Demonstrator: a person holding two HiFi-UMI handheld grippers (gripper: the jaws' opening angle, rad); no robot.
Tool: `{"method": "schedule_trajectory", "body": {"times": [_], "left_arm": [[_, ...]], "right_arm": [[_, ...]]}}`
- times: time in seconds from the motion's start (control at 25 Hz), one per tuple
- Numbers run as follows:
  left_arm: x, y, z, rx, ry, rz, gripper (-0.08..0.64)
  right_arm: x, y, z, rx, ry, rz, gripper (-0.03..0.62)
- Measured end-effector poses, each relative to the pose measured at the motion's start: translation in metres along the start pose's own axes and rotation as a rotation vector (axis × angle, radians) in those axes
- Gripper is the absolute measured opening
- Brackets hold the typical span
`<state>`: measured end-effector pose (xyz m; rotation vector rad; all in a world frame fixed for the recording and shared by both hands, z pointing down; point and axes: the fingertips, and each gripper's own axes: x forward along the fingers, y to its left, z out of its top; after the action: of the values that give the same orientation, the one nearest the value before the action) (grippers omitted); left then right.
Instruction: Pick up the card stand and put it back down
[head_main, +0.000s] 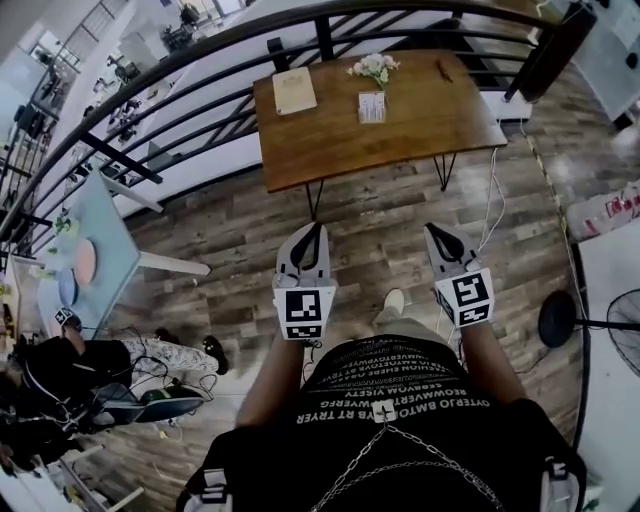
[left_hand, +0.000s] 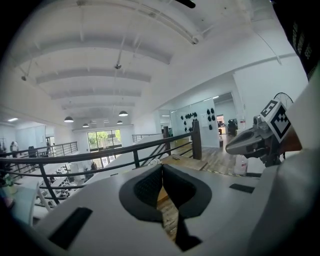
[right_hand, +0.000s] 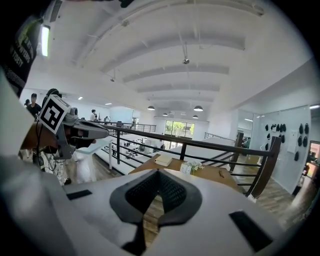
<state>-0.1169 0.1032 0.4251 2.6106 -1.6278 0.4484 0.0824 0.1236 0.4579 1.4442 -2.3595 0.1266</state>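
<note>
Card stand (head_main: 371, 107) stood on table (head_main: 420, 135), midway along and nearer its far edge (flowers (head_main: 374, 68) just behind). Left gripper (head_main: 312, 230) and right gripper (head_main: 432, 232) were both closed, empty, short of the table's near edge.

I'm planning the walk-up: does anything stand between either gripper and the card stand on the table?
Nothing visible does. Only floor and open tabletop lie between the left gripper, the right gripper and the card stand. The flowers sit behind it, the notebook off to its left.
</note>
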Motion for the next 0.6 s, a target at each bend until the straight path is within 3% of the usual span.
{"method": "schedule_trajectory", "body": {"times": [0.6], "left_arm": [[0.073,-0.023,0.023,0.016,0.016,0.018,0.028]], "right_arm": [[0.034,-0.071,-0.006,0.026,-0.003,0.046,0.015]]}}
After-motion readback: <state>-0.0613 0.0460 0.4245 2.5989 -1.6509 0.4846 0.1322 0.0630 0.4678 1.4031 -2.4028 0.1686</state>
